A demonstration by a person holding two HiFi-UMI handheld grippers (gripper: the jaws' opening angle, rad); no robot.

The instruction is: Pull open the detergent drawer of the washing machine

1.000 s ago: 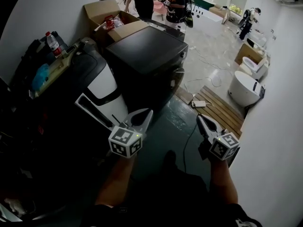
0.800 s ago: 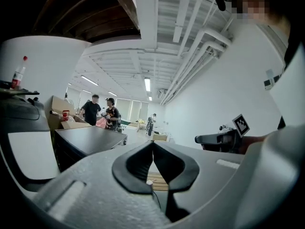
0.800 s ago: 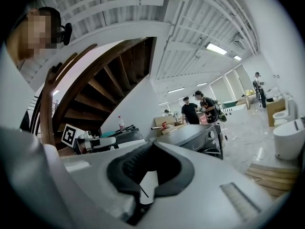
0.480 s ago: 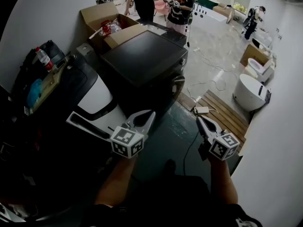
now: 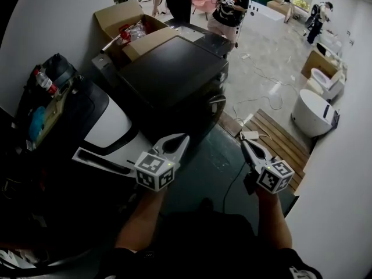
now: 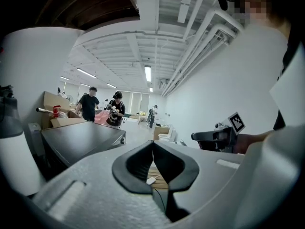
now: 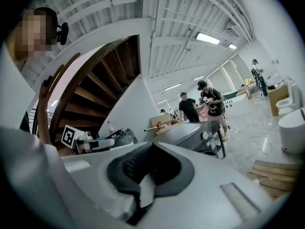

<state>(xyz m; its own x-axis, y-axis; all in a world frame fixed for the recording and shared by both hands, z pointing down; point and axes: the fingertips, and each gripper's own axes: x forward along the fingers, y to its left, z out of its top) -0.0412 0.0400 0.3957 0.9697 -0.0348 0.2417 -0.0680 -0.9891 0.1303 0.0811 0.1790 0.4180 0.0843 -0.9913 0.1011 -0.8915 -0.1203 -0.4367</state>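
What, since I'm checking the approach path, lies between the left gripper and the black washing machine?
Nothing: the head view shows only bare floor between the left gripper and the washing machine.

We see an open cardboard box (image 5: 116,16) by the wall and a plastic bottle (image 5: 45,81) amid clutter farther left. Right, a white adapter (image 5: 251,135) lies on wooden slats (image 5: 279,147) near a white tub (image 5: 312,114). Two people (image 5: 229,4) stand beyond.
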